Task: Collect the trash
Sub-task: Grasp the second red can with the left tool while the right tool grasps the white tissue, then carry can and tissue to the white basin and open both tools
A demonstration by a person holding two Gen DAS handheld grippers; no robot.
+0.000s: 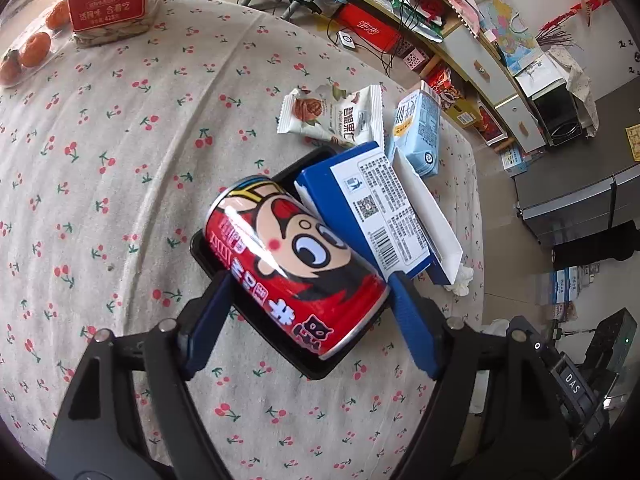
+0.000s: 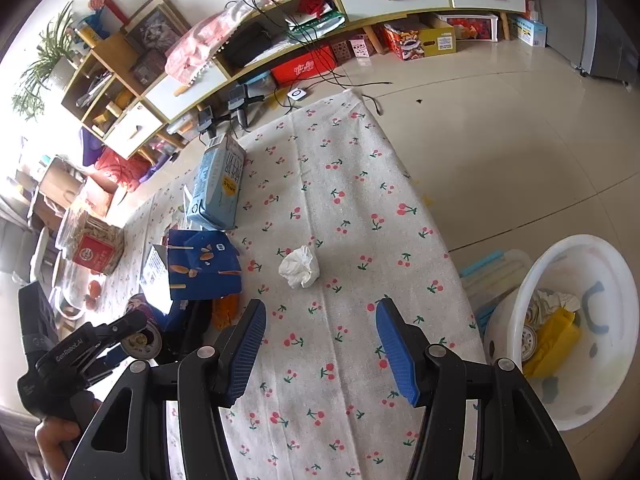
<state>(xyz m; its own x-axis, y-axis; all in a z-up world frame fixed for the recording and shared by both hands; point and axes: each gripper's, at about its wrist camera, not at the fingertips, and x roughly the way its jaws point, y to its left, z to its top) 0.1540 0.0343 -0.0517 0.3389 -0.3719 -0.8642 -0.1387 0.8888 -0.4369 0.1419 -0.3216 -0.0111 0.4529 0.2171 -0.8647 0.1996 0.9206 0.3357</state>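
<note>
Two blue pads of the left gripper (image 1: 310, 312) are set astride the red can (image 1: 296, 268) lying on the black tray (image 1: 200, 246) at frame centre, not visibly pressing, so closure is best made squarely across its body, while the right gripper (image 2: 320, 344) is held open and empty below the crumpled tissue (image 2: 299, 267).

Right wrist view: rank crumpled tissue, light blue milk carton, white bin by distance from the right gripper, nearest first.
From the right gripper:
1. Crumpled tissue, just ahead of the fingertips, slightly left, on the cherry-print cloth.
2. White bin, off the table's right edge, on the floor, already holding trash.
3. Light blue milk carton, far ahead and left, lying near the cloth's far edge.
</note>
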